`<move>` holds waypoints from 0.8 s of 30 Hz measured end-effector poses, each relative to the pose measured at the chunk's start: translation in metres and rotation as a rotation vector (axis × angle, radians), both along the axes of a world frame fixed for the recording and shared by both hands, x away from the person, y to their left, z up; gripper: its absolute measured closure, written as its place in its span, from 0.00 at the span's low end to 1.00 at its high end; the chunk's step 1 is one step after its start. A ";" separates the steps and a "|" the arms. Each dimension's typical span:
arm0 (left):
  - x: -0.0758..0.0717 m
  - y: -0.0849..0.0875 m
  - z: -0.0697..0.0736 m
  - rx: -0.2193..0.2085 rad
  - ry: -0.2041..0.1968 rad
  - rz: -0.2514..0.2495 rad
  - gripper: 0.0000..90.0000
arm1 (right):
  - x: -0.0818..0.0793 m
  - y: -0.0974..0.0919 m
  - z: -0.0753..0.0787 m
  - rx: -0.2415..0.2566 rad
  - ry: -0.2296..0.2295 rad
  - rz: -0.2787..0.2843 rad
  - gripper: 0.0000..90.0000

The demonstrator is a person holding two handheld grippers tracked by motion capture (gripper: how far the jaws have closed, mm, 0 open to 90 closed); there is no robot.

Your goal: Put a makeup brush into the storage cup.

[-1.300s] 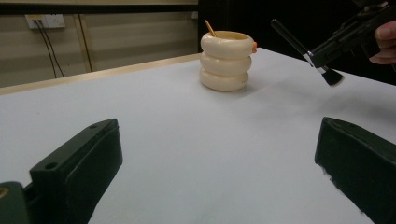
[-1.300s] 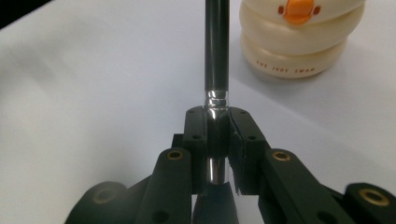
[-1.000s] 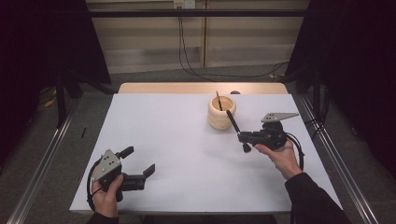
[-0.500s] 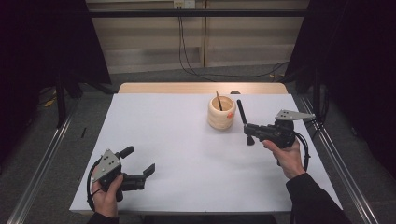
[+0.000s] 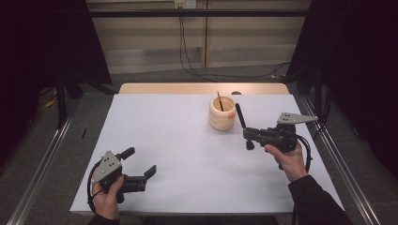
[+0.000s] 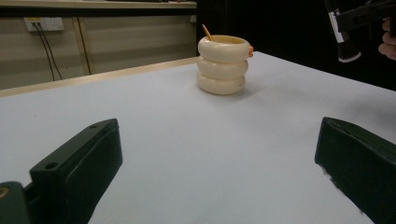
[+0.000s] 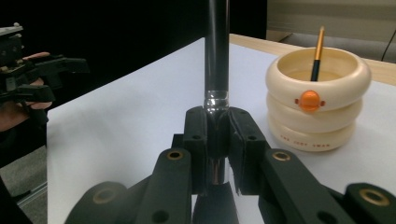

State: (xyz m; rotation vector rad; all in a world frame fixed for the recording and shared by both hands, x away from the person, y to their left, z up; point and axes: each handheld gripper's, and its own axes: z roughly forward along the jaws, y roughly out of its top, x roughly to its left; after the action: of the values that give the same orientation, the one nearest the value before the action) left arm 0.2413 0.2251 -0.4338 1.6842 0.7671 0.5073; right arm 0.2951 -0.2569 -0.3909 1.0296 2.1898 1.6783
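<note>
A: Brush work looks about half done, going by how things lie. Start at the left: the left gripper sits low near the worktop's near-left corner, its jaws spread wide and holding nothing. In the left gripper view both black jaws stand well apart with bare white worktop between them.

B: And the middle?

A: Nothing there but bare surface. Further right, toward the far edge, stands the cream ringed holder, upright, with a thin orange-handled brush already leaning inside it. An orange knob sits on its side.

B: So where is the black one?

A: In the right gripper, just right of the holder and near it, not touching. The jaws are clamped on the handle close to the silver ferrule; the dark handle runs up and away toward the far edge, and the bristle end points down behind the jaws.

B: What's left, then?

A: My guess: carry it over the holder's mouth, line the handle up with the opening, lower it in beside the orange-handled one, and let go. The left gripper seems idle, with no part yet.
</note>
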 end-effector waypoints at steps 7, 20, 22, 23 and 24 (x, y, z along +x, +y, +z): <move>0.001 0.000 0.000 -0.001 0.002 -0.011 0.01 | -0.003 0.014 0.002 -0.012 0.000 0.054 0.88; 0.002 0.001 0.000 0.010 0.002 -0.011 0.01 | -0.006 0.037 0.006 -0.082 0.008 0.155 0.88; 0.002 0.001 0.000 0.011 0.003 -0.008 0.01 | -0.007 0.042 0.007 -0.094 0.017 0.179 0.88; 0.002 0.001 0.000 0.010 0.002 -0.007 0.01 | -0.007 0.044 0.007 -0.106 0.017 0.187 0.88; 0.002 0.001 -0.001 0.008 0.002 -0.013 0.01 | -0.008 0.046 0.008 -0.117 0.020 0.196 0.88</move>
State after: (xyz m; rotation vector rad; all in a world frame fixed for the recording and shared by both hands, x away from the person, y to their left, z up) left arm 0.2434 0.2258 -0.4344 1.6964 0.7560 0.5001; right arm 0.2875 -0.2105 -0.3829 0.8302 2.4388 1.5984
